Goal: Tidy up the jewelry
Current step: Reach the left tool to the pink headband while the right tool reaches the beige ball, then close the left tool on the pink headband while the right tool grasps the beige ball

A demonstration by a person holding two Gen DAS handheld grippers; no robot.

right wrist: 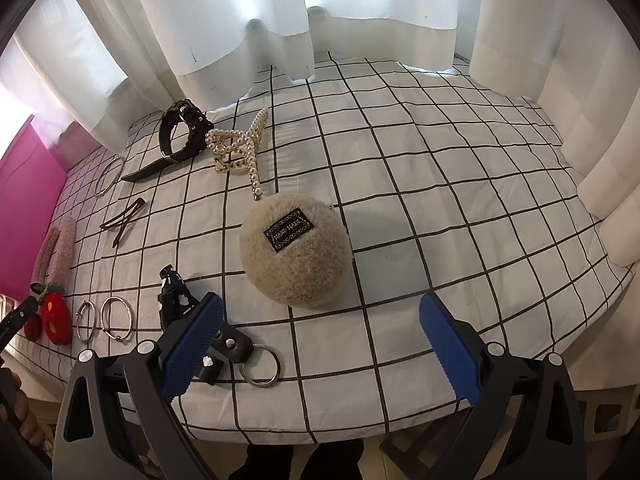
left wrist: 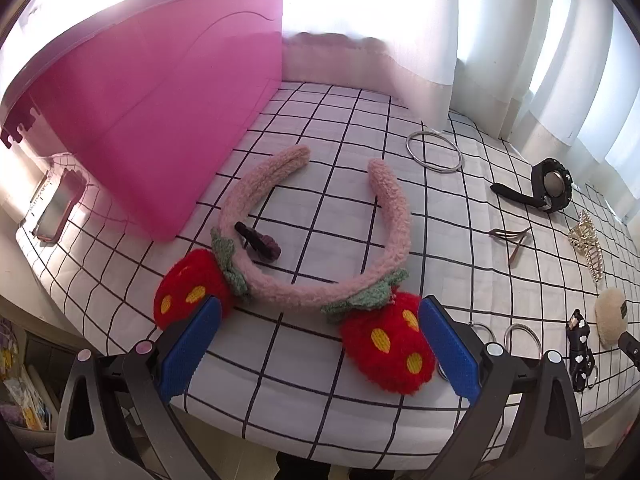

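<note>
The left tongs (left wrist: 320, 344) stand wide open at the lower middle of the frame, holding nothing; their right blue pad covers the edge of one red strawberry on the pink headband (left wrist: 256, 192), which lies on the checked bench (left wrist: 360, 128) at the centre. A dark hair clip (left wrist: 260, 240) lies inside its arc. The pink box (left wrist: 152, 120) fills the upper left, its top lost in glare. The right tongs (right wrist: 320, 340) are wide open too, empty, and their left pad hides part of the black keychain (right wrist: 176, 296). The beige pompom (right wrist: 296, 252) lies at the centre.
</note>
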